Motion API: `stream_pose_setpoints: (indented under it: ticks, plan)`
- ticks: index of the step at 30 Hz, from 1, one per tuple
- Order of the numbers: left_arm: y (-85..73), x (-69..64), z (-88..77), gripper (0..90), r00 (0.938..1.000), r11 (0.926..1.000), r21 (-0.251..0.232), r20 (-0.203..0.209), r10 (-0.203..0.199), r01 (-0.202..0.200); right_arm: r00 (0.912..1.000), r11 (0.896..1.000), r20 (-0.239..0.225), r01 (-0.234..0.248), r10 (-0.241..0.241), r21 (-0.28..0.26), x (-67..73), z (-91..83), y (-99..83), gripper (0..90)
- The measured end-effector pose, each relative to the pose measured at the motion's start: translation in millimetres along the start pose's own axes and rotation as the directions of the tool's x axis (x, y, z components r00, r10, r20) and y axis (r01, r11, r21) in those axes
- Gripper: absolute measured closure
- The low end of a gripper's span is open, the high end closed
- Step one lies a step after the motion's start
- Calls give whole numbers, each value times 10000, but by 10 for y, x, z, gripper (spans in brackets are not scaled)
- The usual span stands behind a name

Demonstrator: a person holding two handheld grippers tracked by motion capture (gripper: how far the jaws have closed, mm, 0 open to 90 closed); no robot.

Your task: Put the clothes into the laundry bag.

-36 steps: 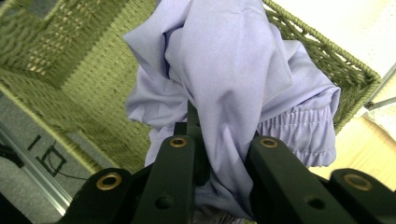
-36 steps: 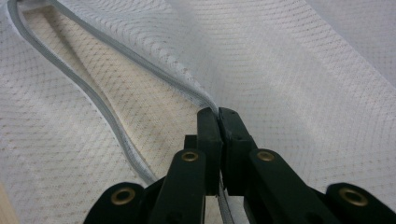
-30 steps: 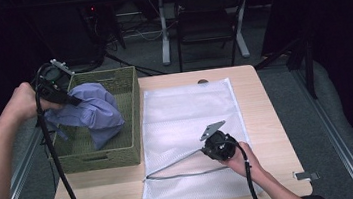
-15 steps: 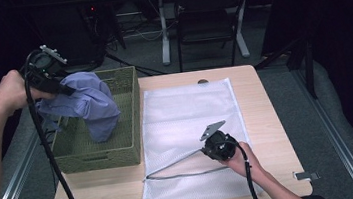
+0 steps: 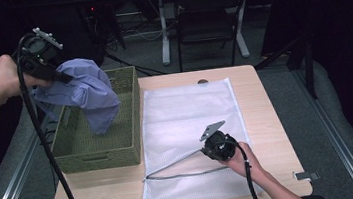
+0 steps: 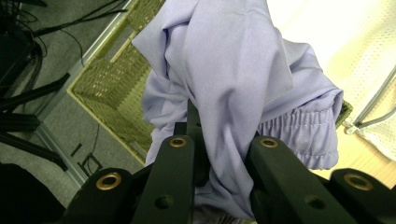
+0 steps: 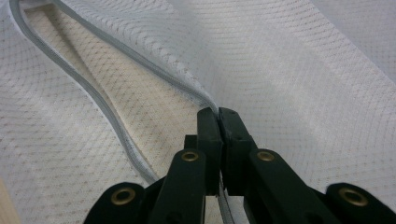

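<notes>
Clamping lavender shorts (image 5: pixel 88 92) in our left hand-held gripper (image 5: pixel 53 74) above the wicker basket (image 5: pixel 97 149), our right hand-held gripper (image 5: pixel 209 148) pinches the mesh laundry bag's (image 5: pixel 190 108) zipper edge.

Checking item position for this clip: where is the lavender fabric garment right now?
In the high view, the lavender fabric garment hangs at left from the shut left gripper, over the woven olive basket, its lower end dipping inside.

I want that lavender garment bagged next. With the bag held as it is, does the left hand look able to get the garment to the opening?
Probably yes. The left tongs hold the lavender garment lifted above the wicker basket, and the right tongs pinch the mesh laundry bag at its zipper edge, leaving a gap, though a narrow one.
</notes>
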State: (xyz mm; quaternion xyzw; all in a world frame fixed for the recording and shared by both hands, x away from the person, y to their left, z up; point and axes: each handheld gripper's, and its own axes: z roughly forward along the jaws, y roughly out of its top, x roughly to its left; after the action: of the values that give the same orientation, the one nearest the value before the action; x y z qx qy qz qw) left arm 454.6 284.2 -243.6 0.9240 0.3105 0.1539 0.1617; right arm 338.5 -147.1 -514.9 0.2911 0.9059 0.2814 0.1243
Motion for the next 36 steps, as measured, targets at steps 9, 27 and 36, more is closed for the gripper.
stream_pose_setpoints:
  ticks: [9,27,36]
  plan:
    - [105,-23,-164,834,9999,9990,-439,160,62,-55,10000,10000,-51,-46,46,21,1,0,-1,882]
    - [409,-154,-439,831,9981,9945,-860,91,609,-599,10000,10000,-22,-95,95,24,10,-6,1,882]
    - [621,-299,-496,829,9936,9877,-1118,177,1120,-1093,10000,10000,40,26,-26,-39,-2,-13,0,882]
